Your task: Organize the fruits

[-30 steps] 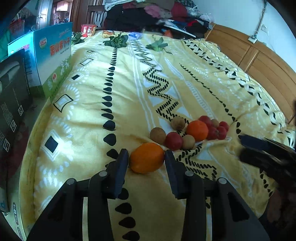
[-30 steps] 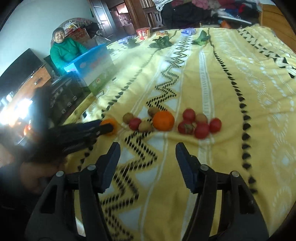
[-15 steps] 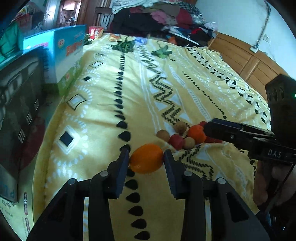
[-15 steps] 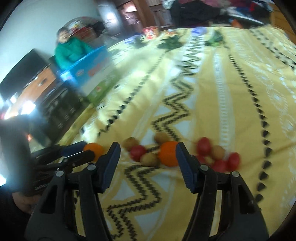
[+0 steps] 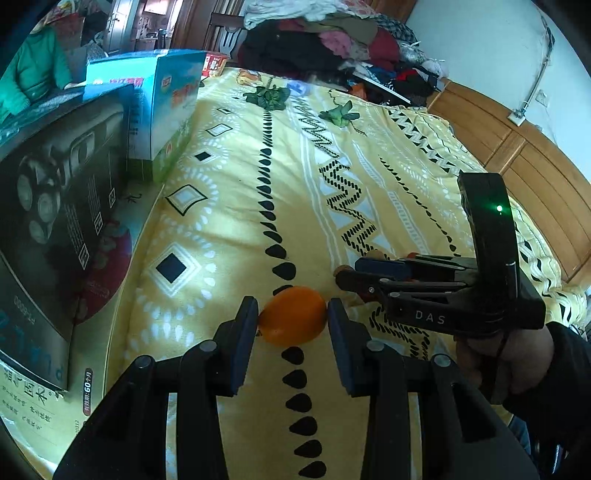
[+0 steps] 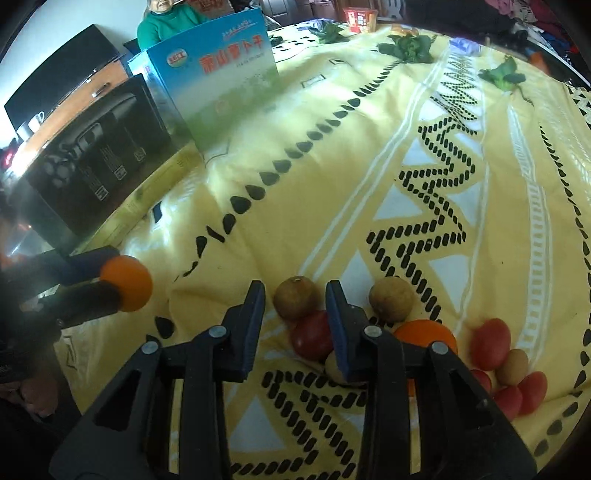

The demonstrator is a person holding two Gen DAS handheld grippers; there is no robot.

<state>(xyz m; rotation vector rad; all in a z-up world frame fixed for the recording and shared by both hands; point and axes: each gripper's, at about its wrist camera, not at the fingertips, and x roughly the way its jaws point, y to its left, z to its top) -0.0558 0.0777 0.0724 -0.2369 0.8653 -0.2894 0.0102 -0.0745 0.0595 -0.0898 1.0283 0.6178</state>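
Observation:
My left gripper (image 5: 291,326) is shut on an orange (image 5: 292,320) and holds it above the yellow bedspread (image 5: 236,206); the orange also shows in the right wrist view (image 6: 126,283). My right gripper (image 6: 295,301) is open, its jaws on either side of a brown round fruit (image 6: 296,302) without touching it. A red tomato (image 6: 312,339), a second brown fruit (image 6: 391,300), a second orange (image 6: 424,334) and several small red and brown fruits (image 6: 491,343) lie beside it. In the left wrist view the right gripper (image 5: 347,275) hides most of the pile.
A blue-green carton (image 6: 218,74) and a black product box (image 6: 92,155) stand along the bed's left edge. Green leafy vegetables (image 6: 410,48) lie at the far end. A wooden headboard (image 5: 535,177) runs on the right. A person in green (image 6: 166,18) sits behind the boxes.
My left gripper has closed on the orange and carried it left, away from the pile. My right gripper has moved forward and down to the pile, around the brown fruit.

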